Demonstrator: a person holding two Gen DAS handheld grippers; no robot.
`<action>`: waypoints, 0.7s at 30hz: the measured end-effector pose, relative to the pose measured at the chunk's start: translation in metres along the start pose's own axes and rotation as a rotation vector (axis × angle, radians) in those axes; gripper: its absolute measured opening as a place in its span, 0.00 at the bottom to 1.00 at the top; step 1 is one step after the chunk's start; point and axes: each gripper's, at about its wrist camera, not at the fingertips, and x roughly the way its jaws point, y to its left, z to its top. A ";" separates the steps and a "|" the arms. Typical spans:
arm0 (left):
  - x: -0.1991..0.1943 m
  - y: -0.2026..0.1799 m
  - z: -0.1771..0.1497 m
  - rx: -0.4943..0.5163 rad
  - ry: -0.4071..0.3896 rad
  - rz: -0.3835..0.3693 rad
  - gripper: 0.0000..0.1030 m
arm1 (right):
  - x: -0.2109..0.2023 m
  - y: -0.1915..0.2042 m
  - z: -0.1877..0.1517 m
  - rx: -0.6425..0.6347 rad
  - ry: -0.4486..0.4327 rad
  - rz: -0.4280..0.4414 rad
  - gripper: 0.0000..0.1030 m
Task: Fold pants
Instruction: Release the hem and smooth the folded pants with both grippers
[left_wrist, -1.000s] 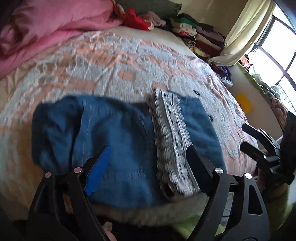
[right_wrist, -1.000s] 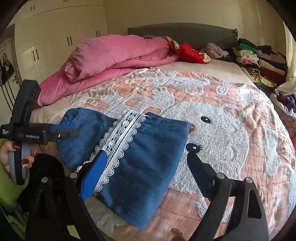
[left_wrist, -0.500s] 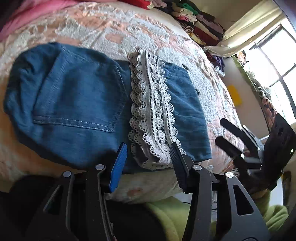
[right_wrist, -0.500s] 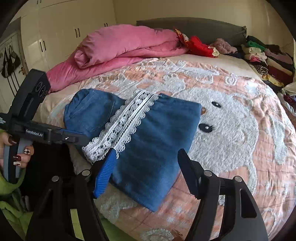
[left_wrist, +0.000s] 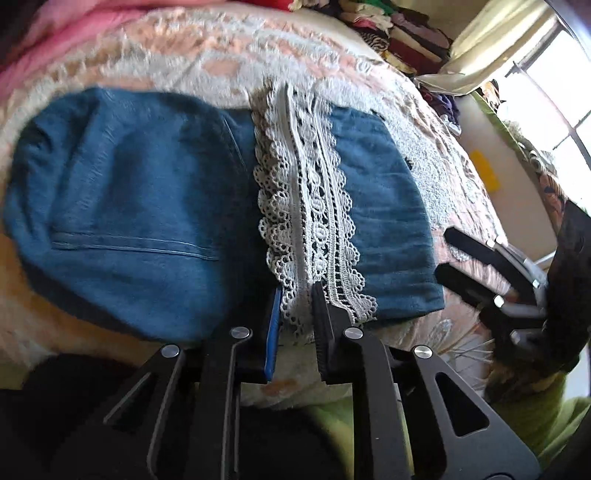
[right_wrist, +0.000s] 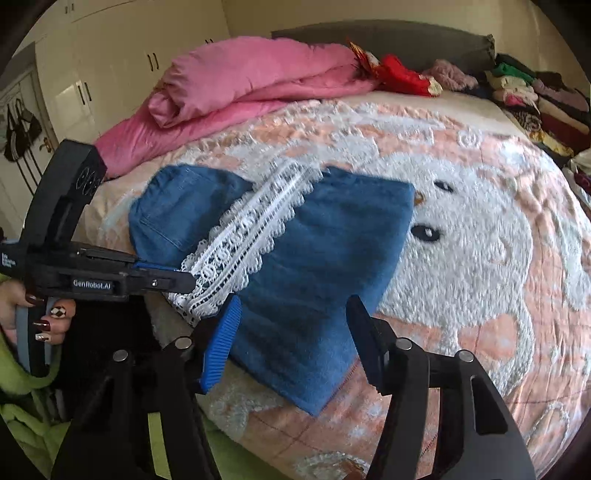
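Your left gripper (left_wrist: 297, 301) has its fingers drawn close around the near end of the white lace trim (left_wrist: 306, 206), pinching it at the bed's front edge, while your right gripper (right_wrist: 293, 319) hangs with its fingers spread wide over the near corner of the pants (right_wrist: 314, 266), gripping nothing. The pants lie already doubled on the peach and white blanket (right_wrist: 480, 206), close to the near edge, with the pocket side to the left of the lace and a plain denim panel to the right. For the fold that seems to be coming, make sure the left pinch takes in the denim layers under the lace and not just the trim, which looks loose and would likely stretch or slip. Bring the right fingers down onto the near right corner and close on all the layers, so both ends lift level and the fold line stays straight. It is hard to tell how many layers sit between the left fingers, since the lace covers the pinch and the bed's edge cuts off what lies beneath. The far edge of the pants is blurred in both views, and the underside is hidden. The pink duvet (right_wrist: 258, 81) and the stacked clothes (right_wrist: 535, 99) sit well apart from the work.
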 end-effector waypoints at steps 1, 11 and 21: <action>0.000 0.003 0.001 -0.005 0.000 0.007 0.09 | -0.001 0.004 0.002 -0.012 -0.006 0.005 0.56; 0.011 0.006 0.000 -0.007 0.033 0.006 0.17 | 0.029 0.009 -0.008 -0.038 0.113 -0.039 0.51; 0.014 0.000 0.002 -0.001 0.032 0.005 0.25 | 0.033 -0.009 -0.029 0.011 0.162 -0.070 0.50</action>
